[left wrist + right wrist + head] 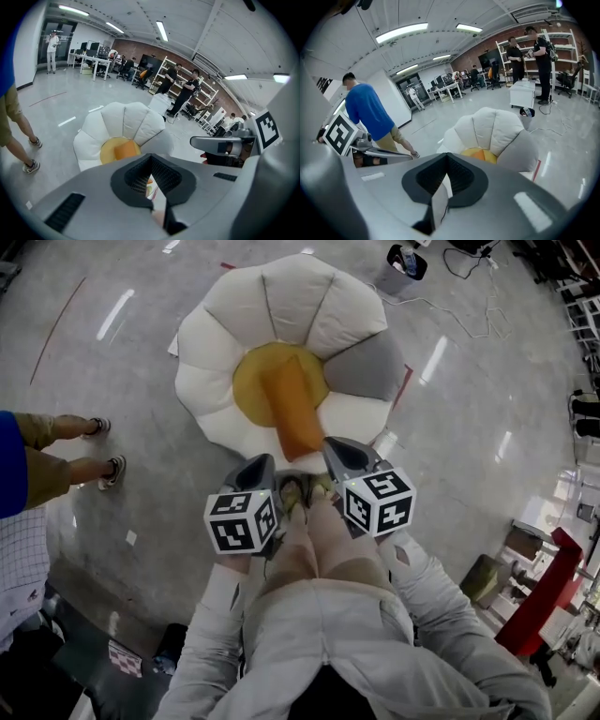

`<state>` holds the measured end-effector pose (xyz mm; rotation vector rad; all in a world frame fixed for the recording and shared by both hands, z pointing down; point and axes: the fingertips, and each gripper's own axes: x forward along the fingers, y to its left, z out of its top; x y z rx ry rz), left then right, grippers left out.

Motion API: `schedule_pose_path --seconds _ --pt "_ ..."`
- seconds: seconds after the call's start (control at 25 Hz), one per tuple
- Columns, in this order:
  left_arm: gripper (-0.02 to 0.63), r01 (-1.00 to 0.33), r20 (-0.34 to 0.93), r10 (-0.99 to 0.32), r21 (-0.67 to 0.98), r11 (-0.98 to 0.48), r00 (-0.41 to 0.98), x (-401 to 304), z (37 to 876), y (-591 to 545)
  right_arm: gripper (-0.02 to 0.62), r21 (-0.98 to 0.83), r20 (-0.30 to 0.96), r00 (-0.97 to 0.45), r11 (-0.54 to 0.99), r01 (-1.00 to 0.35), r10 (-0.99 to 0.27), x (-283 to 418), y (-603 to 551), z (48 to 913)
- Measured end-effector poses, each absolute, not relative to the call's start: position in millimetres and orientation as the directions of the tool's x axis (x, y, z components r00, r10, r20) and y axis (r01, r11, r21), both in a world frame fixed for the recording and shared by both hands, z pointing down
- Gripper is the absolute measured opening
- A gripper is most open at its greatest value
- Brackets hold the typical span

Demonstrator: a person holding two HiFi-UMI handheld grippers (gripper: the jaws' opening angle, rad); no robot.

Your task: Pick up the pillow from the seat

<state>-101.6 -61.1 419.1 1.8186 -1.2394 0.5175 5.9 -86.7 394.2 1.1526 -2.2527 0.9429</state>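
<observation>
An orange oblong pillow (292, 411) lies across the yellow middle of a flower-shaped seat (291, 292) with white petals and one grey petal, on the floor in front of me. Both grippers hang side by side just short of the seat's near edge, above my feet. The left gripper (261, 463) has its jaws together with nothing in them, and so does the right gripper (333, 448). From the left gripper (151, 157) the pillow (125, 149) shows beyond the tips on the seat (124, 117). Over the right gripper (446, 155) only a sliver of the pillow (480, 154) shows.
A person in a blue shirt stands at the left, shoes (105, 468) about a step from the seat. A black bin (406, 261) and a floor cable (450, 306) lie behind the seat. A red object (544, 596) stands at right. People stand by shelves (187, 86).
</observation>
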Motion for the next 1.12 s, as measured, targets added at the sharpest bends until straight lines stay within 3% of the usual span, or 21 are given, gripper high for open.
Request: schedule_pose_path --seconds 0.72,0.8,1.12 --pt "0.004 -0.896 0.783 -0.457 0.438 -0.076 0.422 -91 625 -90 0.007 -0.391 0.759 -0.527 0.378 -0.839 -0.384 12 -142 611" --pt "0.005 -0.899 0.788 -0.456 0.433 -0.066 0.413 -94 648 -95 0.035 -0.389 0.773 -0.517 0.370 -0.844 -0.367 15 -149 639" --pt "0.004 -0.903 0.808 -0.434 0.429 -0.031 0.399 -99 723 -101 0.246 -0.405 0.827 -0.501 0.349 -0.845 -0.254 17 -156 730"
